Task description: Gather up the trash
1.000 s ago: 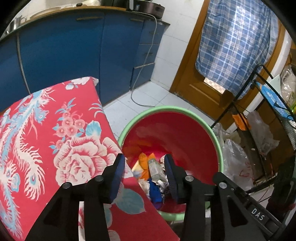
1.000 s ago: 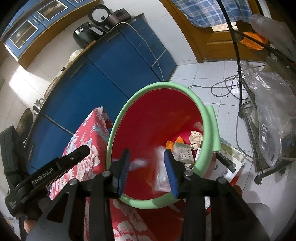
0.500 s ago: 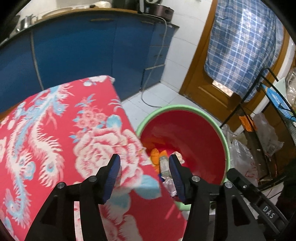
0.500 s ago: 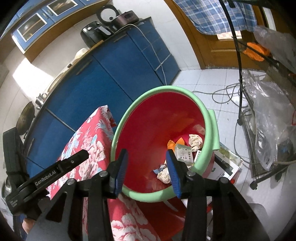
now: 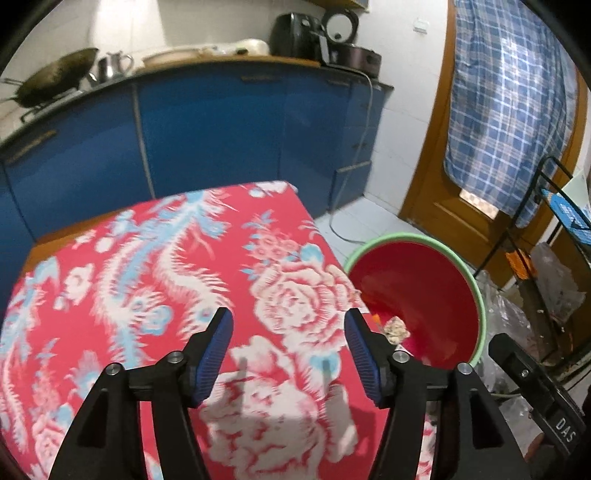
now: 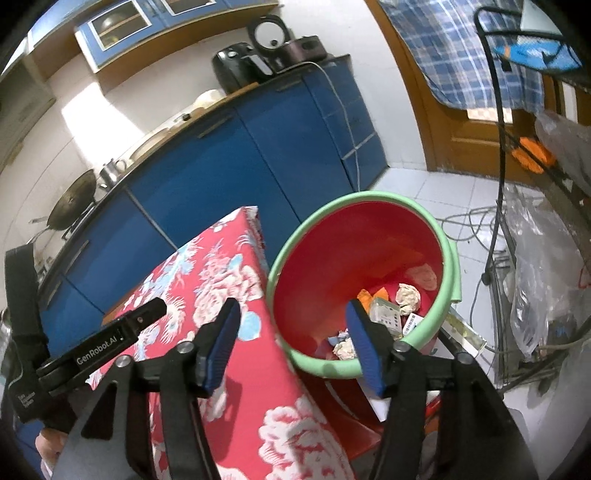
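A red trash bucket with a green rim (image 5: 476,291) (image 6: 452,266) stands on the floor beside the table. It holds crumpled paper (image 6: 408,295), a small carton (image 6: 386,314) and orange wrappers (image 6: 373,295). My left gripper (image 5: 288,354) is open and empty above the red floral tablecloth (image 5: 166,266). My right gripper (image 6: 291,343) is open and empty above the table edge and the bucket's near rim. The left gripper's body (image 6: 110,336) shows at the left of the right wrist view.
Blue kitchen cabinets (image 5: 221,129) run behind the table, with a wok (image 5: 55,74) and appliances (image 5: 317,33) on the counter. A wooden door with a checked cloth (image 5: 509,110) is at right. A black wire rack (image 6: 498,147) and plastic bags (image 6: 543,258) stand right of the bucket.
Both grippers have pulled back and up from over the bucket toward the table. The trash that was falling between the right gripper's fingers now lies in the bucket. Both grippers have opened wider.
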`<state>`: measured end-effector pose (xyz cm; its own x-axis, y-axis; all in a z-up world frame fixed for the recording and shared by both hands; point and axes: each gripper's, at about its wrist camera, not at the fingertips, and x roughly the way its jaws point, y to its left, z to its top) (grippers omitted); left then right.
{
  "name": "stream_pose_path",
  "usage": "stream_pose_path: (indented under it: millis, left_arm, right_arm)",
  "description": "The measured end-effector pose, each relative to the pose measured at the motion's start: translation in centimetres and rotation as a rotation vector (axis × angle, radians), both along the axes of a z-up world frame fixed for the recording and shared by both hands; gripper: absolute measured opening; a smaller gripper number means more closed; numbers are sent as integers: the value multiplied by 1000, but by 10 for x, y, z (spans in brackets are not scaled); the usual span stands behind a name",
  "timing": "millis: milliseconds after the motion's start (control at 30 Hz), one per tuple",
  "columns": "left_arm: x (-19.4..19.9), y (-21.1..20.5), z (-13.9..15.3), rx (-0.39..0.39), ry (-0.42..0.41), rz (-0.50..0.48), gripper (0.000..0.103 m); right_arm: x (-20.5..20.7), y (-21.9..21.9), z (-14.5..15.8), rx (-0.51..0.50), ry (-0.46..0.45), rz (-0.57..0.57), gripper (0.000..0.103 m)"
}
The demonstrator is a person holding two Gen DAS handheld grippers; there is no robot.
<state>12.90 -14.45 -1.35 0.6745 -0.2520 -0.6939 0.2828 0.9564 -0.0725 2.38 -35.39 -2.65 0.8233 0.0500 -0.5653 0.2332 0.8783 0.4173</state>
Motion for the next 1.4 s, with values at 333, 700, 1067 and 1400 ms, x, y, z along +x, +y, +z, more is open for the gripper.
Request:
stream_pose_path:
  millis: [333,700,1067,1400]
  left_arm:
    - [-36,33,24,17,-95,68,73]
    - [-68,55,41,17,-146,114,74]
    - [-87,68,53,11,-183,153,75]
    - [-96,77,59,0,-210,173,75]
  right_arm:
    - [-21,37,21,-78,-49,53,74]
    - [-46,63,45,-143,-124,86,79]
    - [-63,74,58,-165,-164,95,79]
    - [-68,80,64,-171,-179,108,79]
